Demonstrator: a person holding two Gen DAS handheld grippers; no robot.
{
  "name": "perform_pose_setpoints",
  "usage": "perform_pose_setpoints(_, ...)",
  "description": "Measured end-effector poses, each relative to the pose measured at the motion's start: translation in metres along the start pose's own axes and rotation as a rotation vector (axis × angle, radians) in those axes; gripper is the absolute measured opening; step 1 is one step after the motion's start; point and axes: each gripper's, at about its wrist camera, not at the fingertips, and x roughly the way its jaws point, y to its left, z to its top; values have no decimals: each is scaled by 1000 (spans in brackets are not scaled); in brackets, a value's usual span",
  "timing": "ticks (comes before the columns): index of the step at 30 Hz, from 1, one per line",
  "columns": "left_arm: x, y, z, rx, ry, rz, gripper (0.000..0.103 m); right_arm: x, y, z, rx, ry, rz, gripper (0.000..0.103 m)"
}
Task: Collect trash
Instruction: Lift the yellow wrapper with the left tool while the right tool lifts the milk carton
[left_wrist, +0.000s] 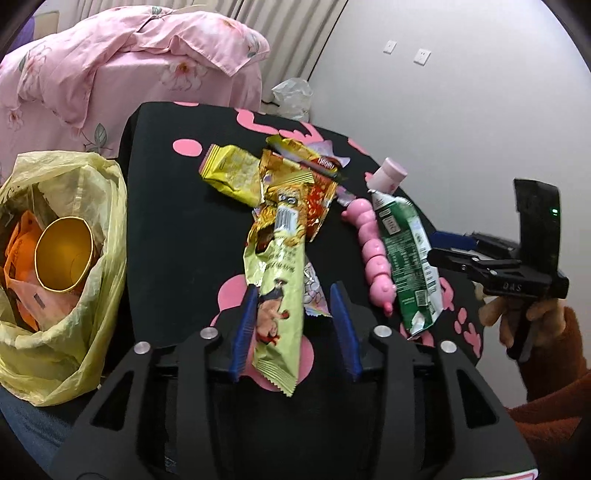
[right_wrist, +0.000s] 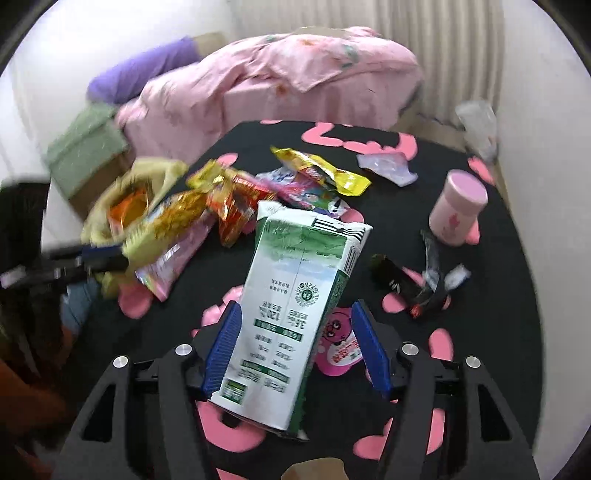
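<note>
My left gripper is open, its blue fingers on either side of a long yellow-green snack wrapper that lies on the black table. More wrappers are piled beyond it. A yellow trash bag stands open at the left with a gold cup and orange packets inside. My right gripper is open around a flattened green and white milk carton; the carton also shows in the left wrist view. Whether the jaws touch either item is unclear.
A pink segmented toy lies beside the carton. A pink jar, a black wrapper, a pink round lid and a clear plastic scrap lie on the table. A bed with pink bedding stands behind.
</note>
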Motion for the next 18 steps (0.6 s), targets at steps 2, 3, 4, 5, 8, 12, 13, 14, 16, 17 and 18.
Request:
perform_pose_setpoints(2,0,1,2,-2,-6,-2,41,3,1,2,30,-6,-8,59)
perform_pose_setpoints(3,0,1,3,-2,-8,-1,41,7,5,4,22,-4,-37,59)
perform_pose_setpoints(4,0,1,4,-1,-10,1,41,10,8,7,15,-4,-46,59)
perform_pose_setpoints(5,-1,1,6,1,-15,4,41,15,10,11,13,3,-52,59)
perform_pose_setpoints(8,-8,0,8,7,-35,-1,43,33,14,21,-6,49,-86,59)
perform_pose_setpoints(12,-17,4,10,18,-48,-20,47,34,13,25,3,36,-53,58)
perform_pose_setpoints(13,-17,6,12,20,-44,-25,47,28,14,24,-5,10,-49,57)
perform_pose_setpoints(14,-16,6,15,25,-40,-34,47,21,16,23,-17,-17,-49,57)
perform_pose_setpoints(16,-11,8,23,37,-33,-52,47,8,18,23,-34,-58,-59,57)
perform_pose_setpoints(17,-7,9,29,39,-27,-54,47,-2,19,21,-41,-89,-61,57)
perform_pose_setpoints(18,-2,11,36,39,-20,-55,47,-8,20,21,-40,-106,-61,57)
